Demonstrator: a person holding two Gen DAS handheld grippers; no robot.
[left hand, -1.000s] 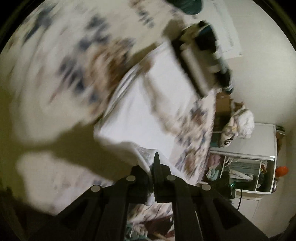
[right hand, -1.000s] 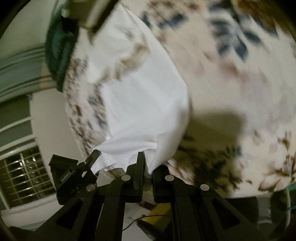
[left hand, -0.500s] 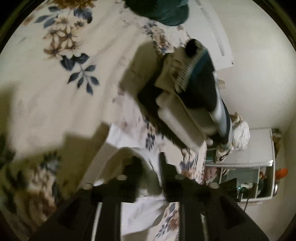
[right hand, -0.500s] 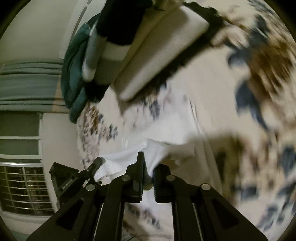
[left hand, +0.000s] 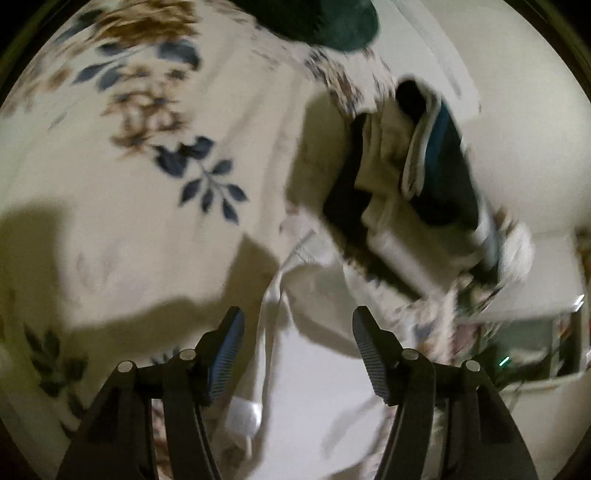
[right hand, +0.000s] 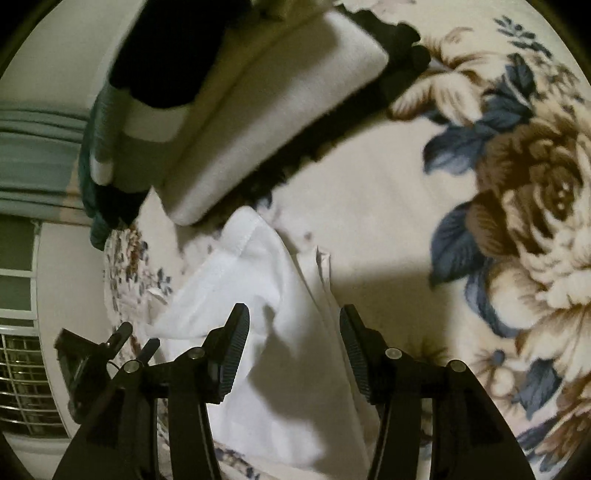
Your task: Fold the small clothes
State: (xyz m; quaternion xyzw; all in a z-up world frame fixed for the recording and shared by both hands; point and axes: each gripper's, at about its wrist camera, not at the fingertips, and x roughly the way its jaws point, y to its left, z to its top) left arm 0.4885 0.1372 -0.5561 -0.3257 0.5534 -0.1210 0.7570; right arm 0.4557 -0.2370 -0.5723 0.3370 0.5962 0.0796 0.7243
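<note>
A small white garment lies folded over on the floral bedspread, just below both grippers. It also shows in the left wrist view. My left gripper is open and empty above the garment's edge. My right gripper is open and empty, its jaws on either side of a raised fold of the white cloth. A stack of folded clothes in white, dark and teal sits just beyond the garment; it also shows in the left wrist view.
A dark green item lies at the far edge of the bed. A white shelf unit stands by the wall at the right. A window grille and grey curtain are at the left.
Both grippers held corners of the white garment, carried it toward the stack, and have now opened and let it go. The garment lies folded on the bed.
</note>
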